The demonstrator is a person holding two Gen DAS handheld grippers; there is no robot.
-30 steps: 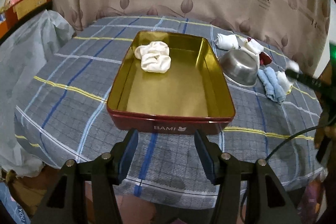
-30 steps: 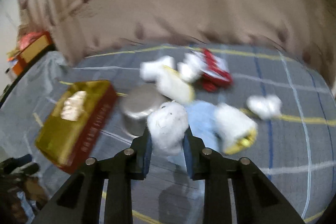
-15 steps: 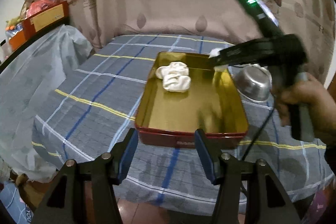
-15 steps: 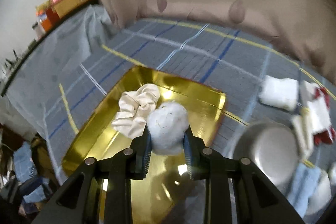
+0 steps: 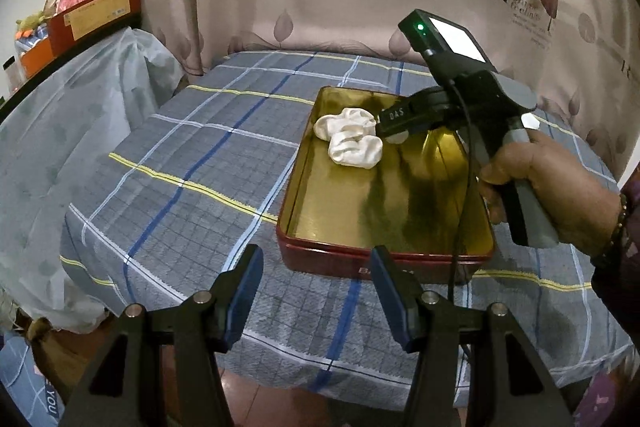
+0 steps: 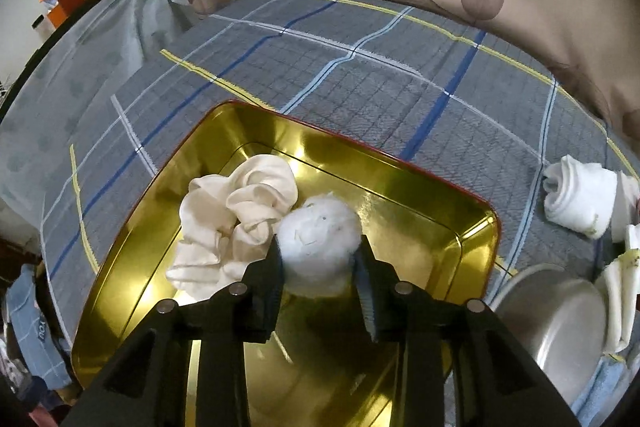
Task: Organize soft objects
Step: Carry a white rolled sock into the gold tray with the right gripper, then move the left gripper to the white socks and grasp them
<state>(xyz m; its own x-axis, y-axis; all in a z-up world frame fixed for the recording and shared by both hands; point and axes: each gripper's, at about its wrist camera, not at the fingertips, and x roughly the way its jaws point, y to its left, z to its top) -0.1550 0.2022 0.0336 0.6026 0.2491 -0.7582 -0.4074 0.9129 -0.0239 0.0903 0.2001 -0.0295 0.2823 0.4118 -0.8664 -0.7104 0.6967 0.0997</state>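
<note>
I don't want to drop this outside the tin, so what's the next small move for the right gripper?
Probably open the right gripper now: its jaws hold the fluffy white rolled sock low over the gold-lined red metal tin, right beside the cream bundled socks already lying inside.

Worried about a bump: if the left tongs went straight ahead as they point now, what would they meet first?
Probably the near red wall of the tin, which sits just ahead of the open left tongs; depth is hard to judge.
</note>
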